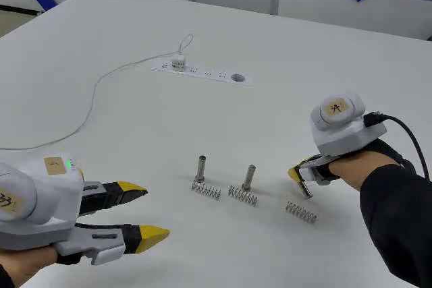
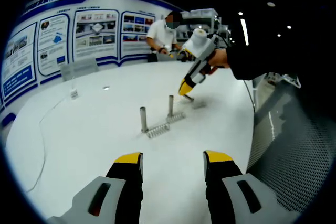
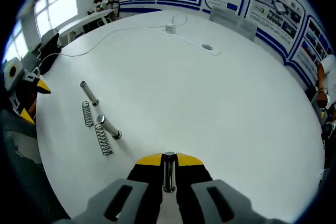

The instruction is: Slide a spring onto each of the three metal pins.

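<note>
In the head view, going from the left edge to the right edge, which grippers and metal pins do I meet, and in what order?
left gripper → left standing pin → right standing pin → right gripper, shut on the third pin

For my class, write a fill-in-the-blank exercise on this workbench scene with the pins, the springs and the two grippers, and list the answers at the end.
1. The right gripper is shut on a metal ____.
2. The number of pins standing upright on the table is ____.
3. The springs lying flat on the table number ____.
4. The jaws of the left gripper stand ____.

Missing words: pin; two; three; open.
</note>
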### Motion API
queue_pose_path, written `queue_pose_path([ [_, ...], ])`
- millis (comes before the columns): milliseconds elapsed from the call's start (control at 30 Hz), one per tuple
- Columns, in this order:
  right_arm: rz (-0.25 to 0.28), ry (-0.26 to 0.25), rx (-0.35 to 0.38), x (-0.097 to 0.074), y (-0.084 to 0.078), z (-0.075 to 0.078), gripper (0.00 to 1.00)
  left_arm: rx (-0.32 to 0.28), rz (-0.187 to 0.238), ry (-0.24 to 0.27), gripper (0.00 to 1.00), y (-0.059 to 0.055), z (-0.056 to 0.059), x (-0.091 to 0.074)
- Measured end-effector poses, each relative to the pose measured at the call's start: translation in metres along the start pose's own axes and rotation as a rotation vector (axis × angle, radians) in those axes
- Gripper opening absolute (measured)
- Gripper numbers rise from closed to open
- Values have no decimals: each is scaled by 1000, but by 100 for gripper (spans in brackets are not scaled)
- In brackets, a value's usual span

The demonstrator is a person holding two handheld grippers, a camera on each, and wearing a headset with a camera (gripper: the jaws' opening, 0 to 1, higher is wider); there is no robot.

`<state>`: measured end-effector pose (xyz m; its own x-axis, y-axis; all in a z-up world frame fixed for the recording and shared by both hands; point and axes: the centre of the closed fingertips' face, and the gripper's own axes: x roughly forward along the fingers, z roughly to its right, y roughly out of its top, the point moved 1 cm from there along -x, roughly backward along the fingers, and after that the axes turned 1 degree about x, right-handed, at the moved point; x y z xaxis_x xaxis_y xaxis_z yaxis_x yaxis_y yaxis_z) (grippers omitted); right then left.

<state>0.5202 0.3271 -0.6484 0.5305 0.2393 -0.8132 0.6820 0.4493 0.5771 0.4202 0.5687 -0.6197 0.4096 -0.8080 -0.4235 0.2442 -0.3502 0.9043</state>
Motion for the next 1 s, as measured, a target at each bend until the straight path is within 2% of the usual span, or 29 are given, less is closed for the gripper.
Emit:
queue_pose_path([
  [333,44,-12,22,-17,-6,2,9,16,1,-2,47,5,0,-2],
  [600,67,-12,42,-26,-11,-4,9,20,0,-1,47,5,1,-3],
  [867,106,-14,73,-28,-12,-2,9,23,2,-4,47,7,2,-3],
  [1000,109,-12,84,-29,-12,-3,9,25,1,-5,47,8,2,-4],
])
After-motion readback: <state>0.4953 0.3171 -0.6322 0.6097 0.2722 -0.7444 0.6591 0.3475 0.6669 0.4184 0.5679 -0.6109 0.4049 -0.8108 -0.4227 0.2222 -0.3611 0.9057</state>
